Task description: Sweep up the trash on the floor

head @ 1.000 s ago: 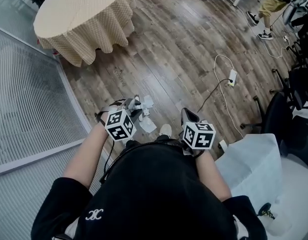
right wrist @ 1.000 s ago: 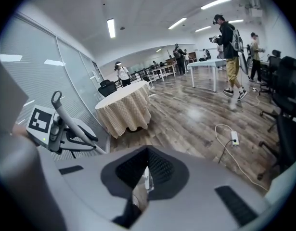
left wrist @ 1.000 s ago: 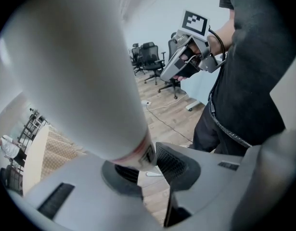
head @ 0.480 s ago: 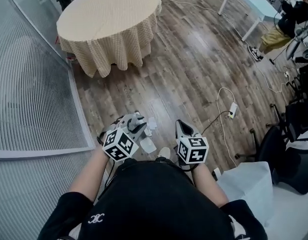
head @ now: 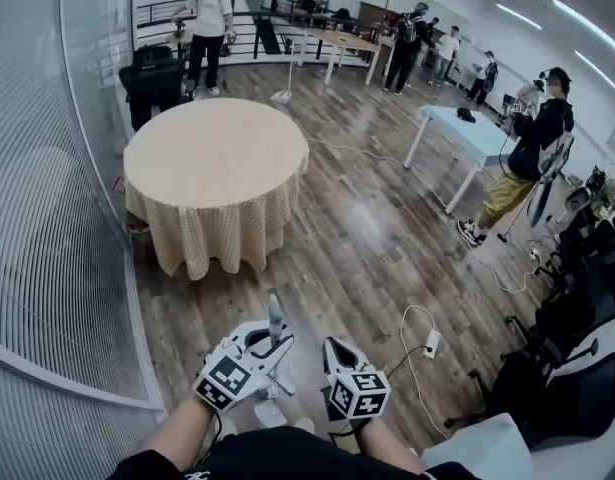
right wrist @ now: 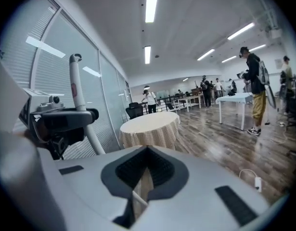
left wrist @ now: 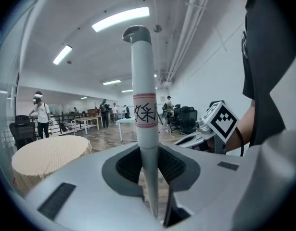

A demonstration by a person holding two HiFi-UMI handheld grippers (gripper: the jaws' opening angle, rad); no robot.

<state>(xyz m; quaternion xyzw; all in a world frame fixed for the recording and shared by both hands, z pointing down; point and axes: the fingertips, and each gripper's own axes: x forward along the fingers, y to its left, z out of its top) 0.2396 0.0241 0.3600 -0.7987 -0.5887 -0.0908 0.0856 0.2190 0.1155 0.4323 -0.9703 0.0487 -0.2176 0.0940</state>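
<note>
While the trash (head: 269, 414) lies on the floor at bottom centre, left claw's (left wrist: 150, 196) clamped on the handle (left wrist: 144, 109), upright so the tool hangs ready; right claw's (right wrist: 138, 196) narrow, seemingly pinching a thin rod (right wrist: 142, 199).

Two tools side by side low in front, open floor and counters beyond.

Left tool (head: 275, 354) just left of right tool (head: 333, 348), apart, both above the floor (head: 367, 218); handle (left wrist: 144, 109) upright between the left tool's jaws, clamped there. Paper scraps (head: 269, 414) on the floor under the left tool. Ahead and left, round counter (head: 215, 153), beside the partition wall (head: 47, 218) along the left; chair (head: 152, 78) behind it. Right of the right tool, power strip (head: 432, 344) with its cable on the floor. Farther right and back, long counter (head: 465, 133), person (head: 532, 158) standing just right of it. Office chairs (head: 577, 318) along the right edge.
</note>
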